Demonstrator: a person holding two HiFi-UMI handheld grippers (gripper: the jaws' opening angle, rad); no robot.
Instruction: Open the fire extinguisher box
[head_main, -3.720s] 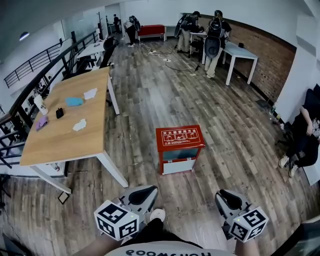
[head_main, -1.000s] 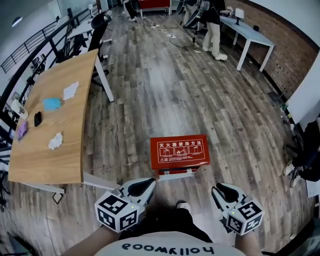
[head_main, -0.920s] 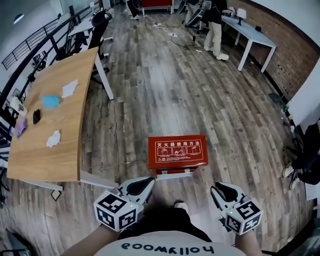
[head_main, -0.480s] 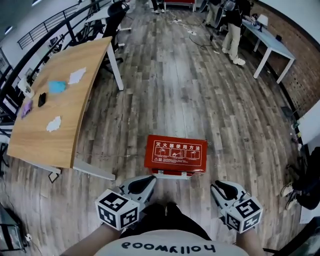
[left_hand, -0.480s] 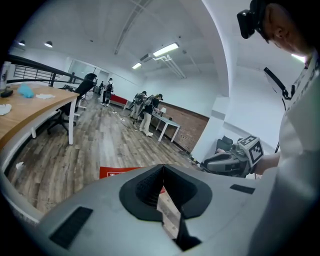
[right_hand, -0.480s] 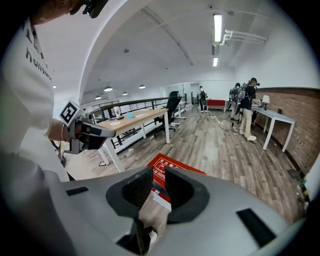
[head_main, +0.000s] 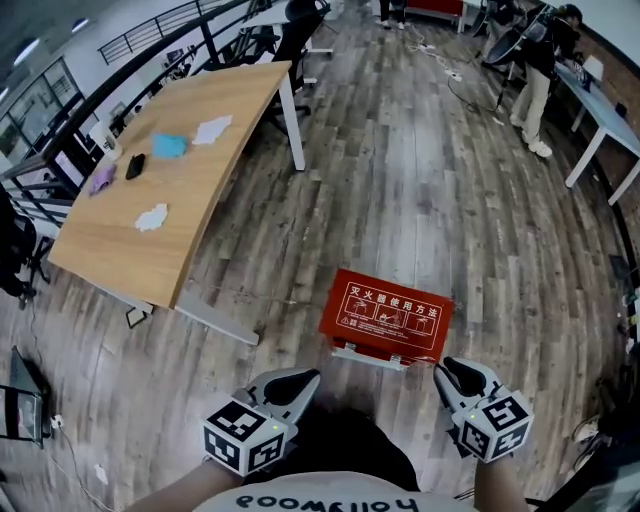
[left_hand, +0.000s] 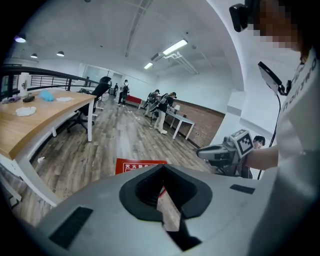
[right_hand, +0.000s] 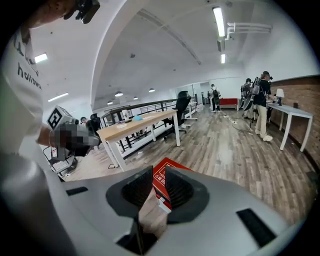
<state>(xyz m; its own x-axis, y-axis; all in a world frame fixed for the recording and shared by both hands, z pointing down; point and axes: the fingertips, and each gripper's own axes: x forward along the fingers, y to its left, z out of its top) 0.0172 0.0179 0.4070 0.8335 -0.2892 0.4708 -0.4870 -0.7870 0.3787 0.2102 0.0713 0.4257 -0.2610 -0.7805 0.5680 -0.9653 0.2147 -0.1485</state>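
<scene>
Wooden floor (head_main: 420, 170) is carrying the red box (head_main: 388, 318) at lower centre, lying just ahead of the slightly spread, empty right claw (head_main: 455, 372), farther from the pressed-together left claw (head_main: 300, 381).

Lower centre, the fire extinguisher box (head_main: 387, 317) is seen in red, with white print on its lid. Grey shells are shown on the left gripper (head_main: 300, 380) and right gripper (head_main: 452, 370), with black-and-white square markers on their cubes. The floor (head_main: 420, 180) is streaked grey-brown. Upper left, a pale wood table (head_main: 200, 220) is dotted with a blue cloth (head_main: 169, 146).
</scene>
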